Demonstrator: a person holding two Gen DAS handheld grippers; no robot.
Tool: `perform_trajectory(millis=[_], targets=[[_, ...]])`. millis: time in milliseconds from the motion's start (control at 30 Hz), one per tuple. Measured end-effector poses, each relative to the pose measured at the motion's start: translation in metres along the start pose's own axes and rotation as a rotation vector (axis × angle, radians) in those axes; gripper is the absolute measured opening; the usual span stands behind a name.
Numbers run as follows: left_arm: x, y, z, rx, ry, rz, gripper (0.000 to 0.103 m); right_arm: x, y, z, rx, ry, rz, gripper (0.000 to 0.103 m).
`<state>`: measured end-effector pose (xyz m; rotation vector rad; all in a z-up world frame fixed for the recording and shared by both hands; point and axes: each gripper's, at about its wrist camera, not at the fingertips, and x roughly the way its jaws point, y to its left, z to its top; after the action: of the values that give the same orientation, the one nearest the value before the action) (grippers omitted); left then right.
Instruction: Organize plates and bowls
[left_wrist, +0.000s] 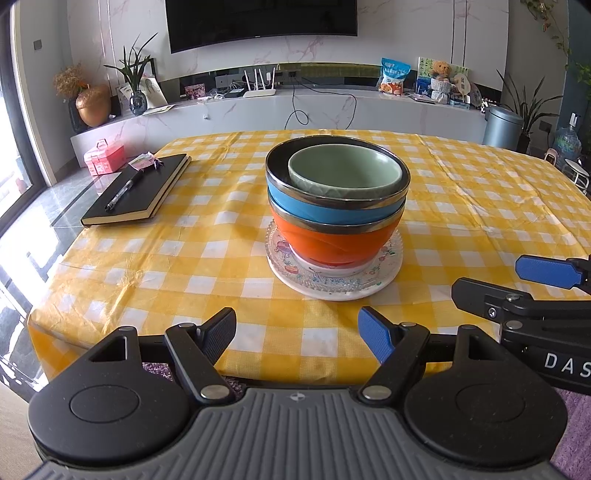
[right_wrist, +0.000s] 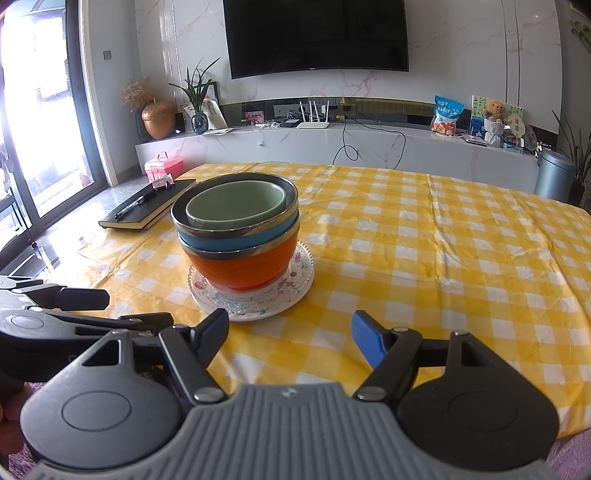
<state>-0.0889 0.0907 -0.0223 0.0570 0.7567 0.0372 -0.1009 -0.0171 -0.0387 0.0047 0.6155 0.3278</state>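
Since the green bowl (left_wrist: 345, 173) nests in the blue bowl (left_wrist: 332, 206) and orange bowl (left_wrist: 332, 240) on the glass plate (left_wrist: 334, 275) mid-counter (left_wrist: 184, 258), stacking looks finished; the left hand-held gripper (left_wrist: 297, 332) and right hand-held gripper (right_wrist: 290, 334) hang spread and empty, near the counter's front edge.

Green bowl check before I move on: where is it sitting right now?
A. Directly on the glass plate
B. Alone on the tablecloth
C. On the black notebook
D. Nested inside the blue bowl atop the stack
D: the green bowl sits inside the blue bowl, which rests in the orange bowl on the glass plate.
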Motion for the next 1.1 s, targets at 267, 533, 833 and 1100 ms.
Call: perform_trajectory(millis=[267,533,833,1100], targets=[[0.0005,-0.0017,-0.0005,-0.002,0.003,0.0,0.088,0.002,0.0007,-0.0012,0.003,0.007,-0.003,0.073],[-0.0007,0.0002,-0.0008,-0.008,0.0,0.005,0.088,0.0043,-0.0014,-0.0016,0.022,0.016,-0.002,0.073],[-0.0018,0.0015,-0.0007,-0.01,0.0,0.009,0.088,0.0045,-0.0011,-0.0018,0.025,0.019,-0.003,0.073],[-0.0022,0.0031,-0.001,-0.015,0.001,0.016,0.088,0.0055,-0.001,-0.0025,0.03,0.028,-0.003,0.073]])
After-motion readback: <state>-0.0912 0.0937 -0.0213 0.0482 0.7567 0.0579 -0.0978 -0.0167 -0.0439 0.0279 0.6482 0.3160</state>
